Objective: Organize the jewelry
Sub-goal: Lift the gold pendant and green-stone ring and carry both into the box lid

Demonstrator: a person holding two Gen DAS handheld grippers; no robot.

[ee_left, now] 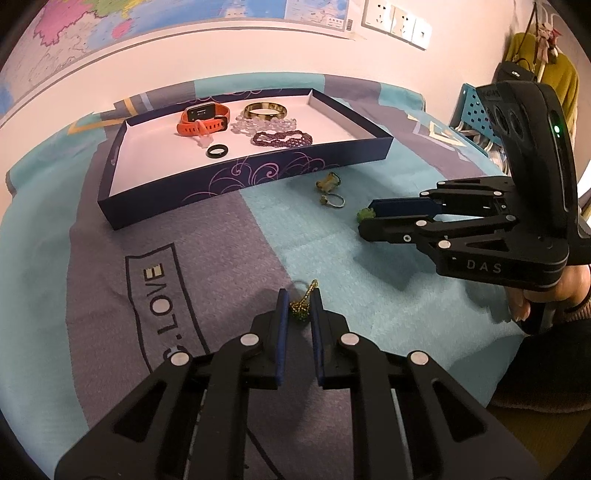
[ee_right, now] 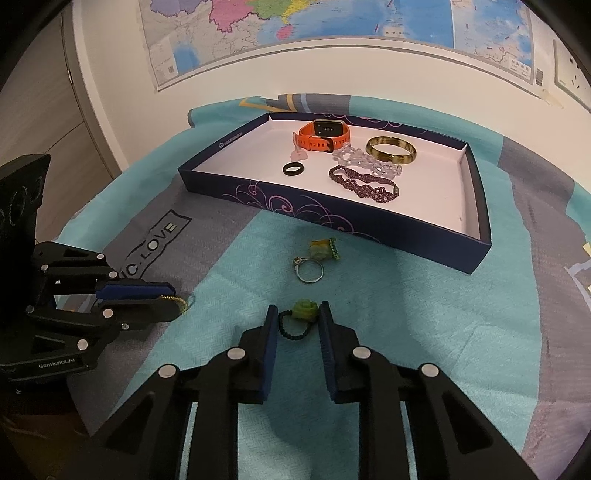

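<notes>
A dark blue box lid on the cloth holds an orange watch, a gold bangle, clear beads, purple beads and a black ring. My left gripper is open around a gold chain piece. My right gripper is open around a green rose ring. A silver ring and a yellow-green charm lie between them and the lid.
A teal and grey cloth covers the surface. A wall with maps stands close behind the lid. A blue pegboard rack and hanging clothes are at the far right.
</notes>
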